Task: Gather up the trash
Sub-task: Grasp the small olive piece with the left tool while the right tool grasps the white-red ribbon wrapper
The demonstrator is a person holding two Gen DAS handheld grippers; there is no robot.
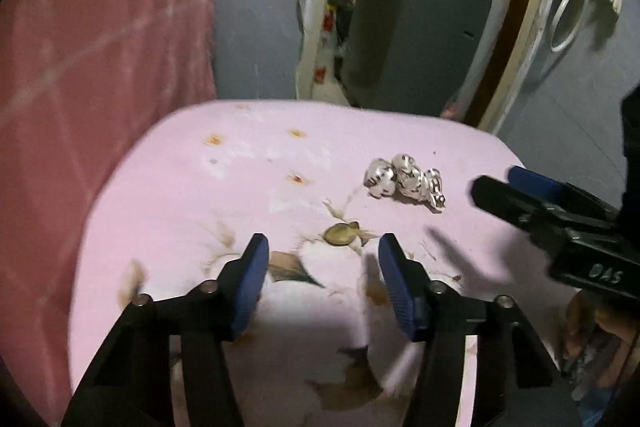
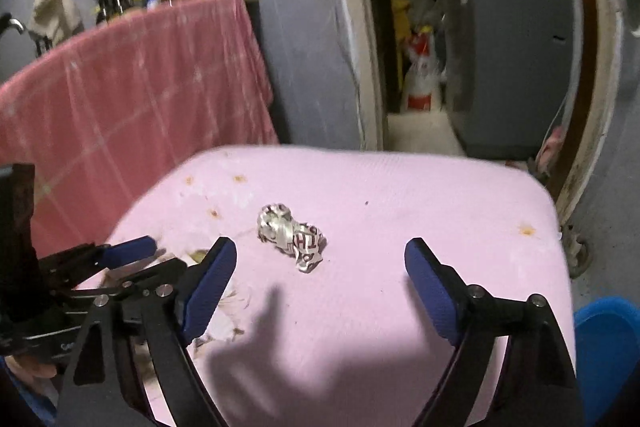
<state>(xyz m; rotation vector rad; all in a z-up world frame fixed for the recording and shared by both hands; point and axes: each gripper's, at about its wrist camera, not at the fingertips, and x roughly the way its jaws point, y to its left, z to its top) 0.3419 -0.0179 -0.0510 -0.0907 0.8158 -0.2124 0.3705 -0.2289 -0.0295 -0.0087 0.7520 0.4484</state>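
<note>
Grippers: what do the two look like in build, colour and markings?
Both match: the left gripper and right gripper have black angular link arms with silver pivot bolts, ending in blue ribbed finger pads. White handwritten lettering marks the right gripper's black body.

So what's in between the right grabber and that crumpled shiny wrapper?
Nothing. In the right wrist view, only bare pink tabletop and a shadow lie between the open right gripper and the crumpled wrapper.
</note>
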